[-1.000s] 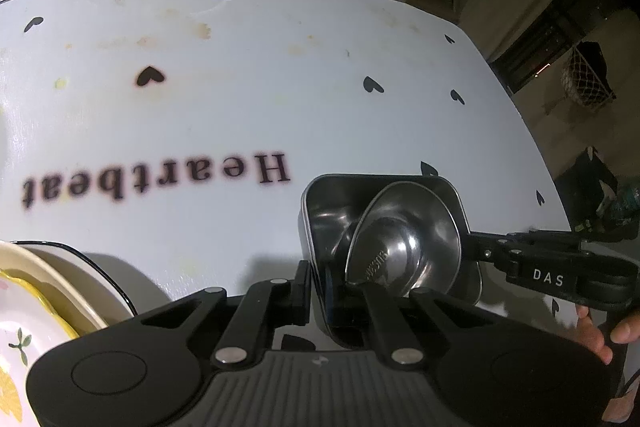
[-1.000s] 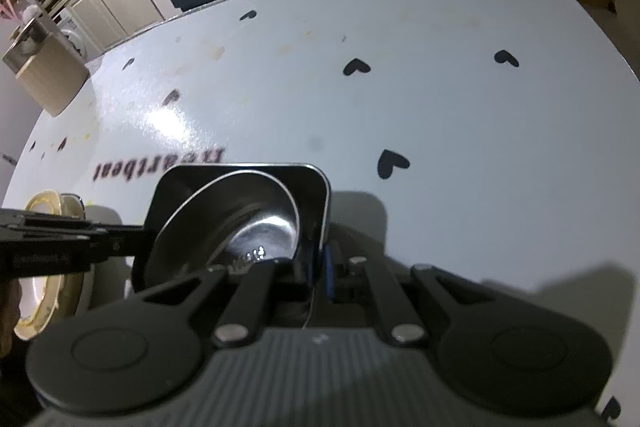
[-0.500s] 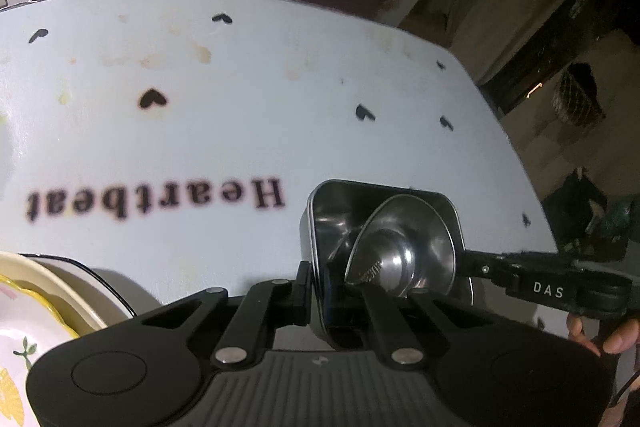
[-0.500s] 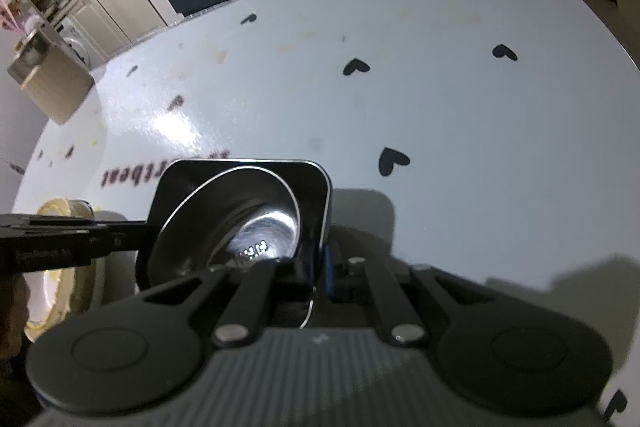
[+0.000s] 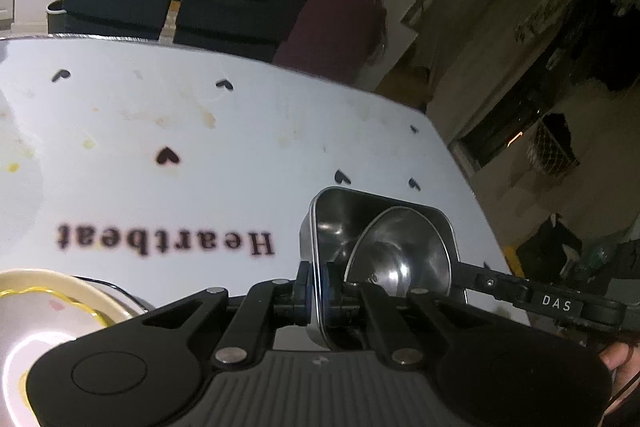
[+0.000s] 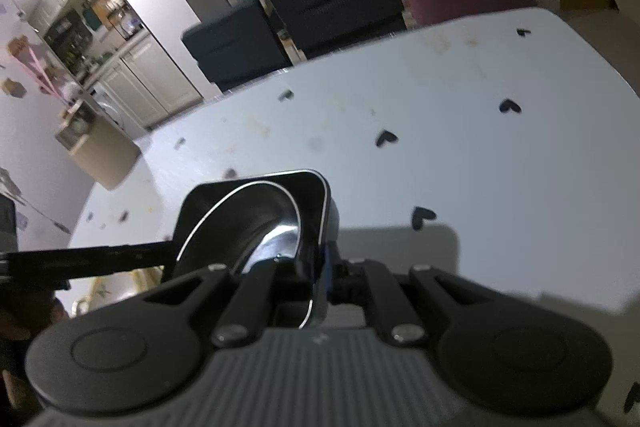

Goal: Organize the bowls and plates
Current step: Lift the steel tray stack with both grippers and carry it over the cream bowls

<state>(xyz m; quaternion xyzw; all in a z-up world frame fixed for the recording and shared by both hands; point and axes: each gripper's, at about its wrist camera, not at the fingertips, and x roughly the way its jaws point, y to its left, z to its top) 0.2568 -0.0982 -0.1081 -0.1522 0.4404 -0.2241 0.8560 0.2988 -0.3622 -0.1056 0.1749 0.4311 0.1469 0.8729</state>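
Steel tray (image 5: pixel 332 223) rim pinched by left gripper (image 5: pixel 318 293) and right gripper (image 6: pixel 322 269).

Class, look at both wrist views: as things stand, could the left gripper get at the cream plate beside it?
Probably not yet: the left gripper is shut on the steel tray, shared with the right gripper. The cream plate lies uncovered.

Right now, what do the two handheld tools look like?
Both are matte black. The left tool has slim linkage arms with silver pivot pins, blue pads and a ribbed grey base. The right tool matches; seen from the left camera, its finger carries white "DAS" lettering.
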